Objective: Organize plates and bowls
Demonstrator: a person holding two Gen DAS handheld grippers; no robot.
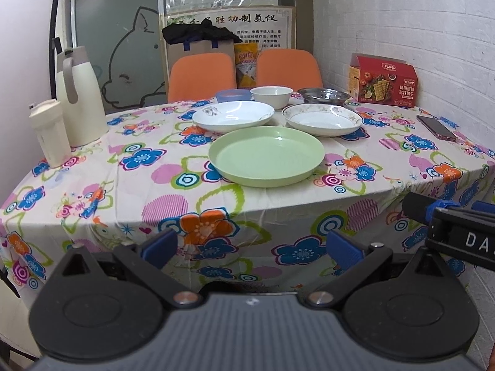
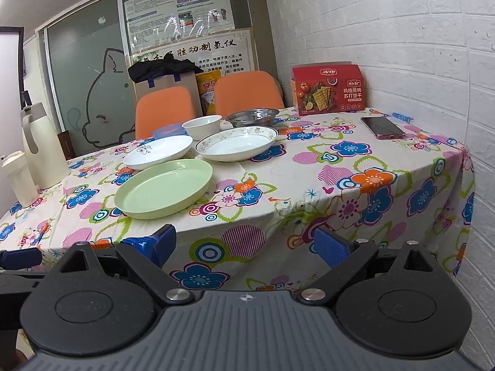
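Both your left tool (image 1: 250, 247) and right tool (image 2: 244, 247) hang spread and empty before the desk; start with the round pale-green plastic plate (image 1: 266, 157) nearest its front edge; pinch its rim squarely.

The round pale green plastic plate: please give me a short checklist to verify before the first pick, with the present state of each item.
1. Round pale green plastic plate empty, nothing stacked on it: ok.
2. Left tongs open and empty: ok.
3. Right tongs open and empty: ok.
4. Both tongs short of the table edge, touching nothing: ok.
5. Green plate's near rim has free flowered tablecloth around it: ok.
6. White plate with grey motif apart from the green plate: cannot tell; rims look close.
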